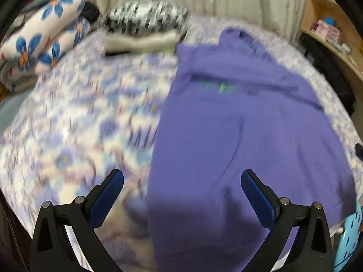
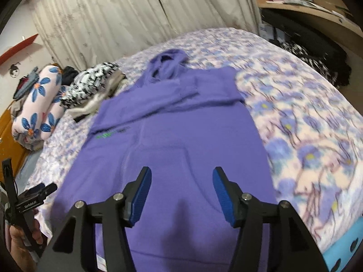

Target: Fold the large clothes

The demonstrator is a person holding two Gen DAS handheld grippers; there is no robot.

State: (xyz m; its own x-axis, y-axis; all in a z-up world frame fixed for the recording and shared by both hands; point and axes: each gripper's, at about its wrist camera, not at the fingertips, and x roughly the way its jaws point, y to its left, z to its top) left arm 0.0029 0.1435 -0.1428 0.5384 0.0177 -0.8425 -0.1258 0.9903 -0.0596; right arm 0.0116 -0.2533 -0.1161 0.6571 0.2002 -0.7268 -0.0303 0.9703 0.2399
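The left gripper [image 1: 182, 178] hangs over the near hem of the purple hoodie [image 1: 238, 136] with its blue-padded jaws spread wide and nothing between them; its left finger is over the flowered bedspread [image 1: 74, 117], its right finger over the purple cloth, and whether either touches the fabric cannot be told through the blur. The right gripper [image 2: 181, 176] is parted to a middling gap, also empty, above the hoodie's lower front. Ahead of both tools the hoodie lies flat on the bed, sleeves folded across the chest, hood farthest away near the curtain [image 2: 136, 15]. Beyond the left tool's left finger sit a flower-print pillow [image 1: 43, 34] and a stack of folded clothes [image 1: 145, 29]. A hand [image 2: 20, 238] grips the left tool at the right view's lower-left edge
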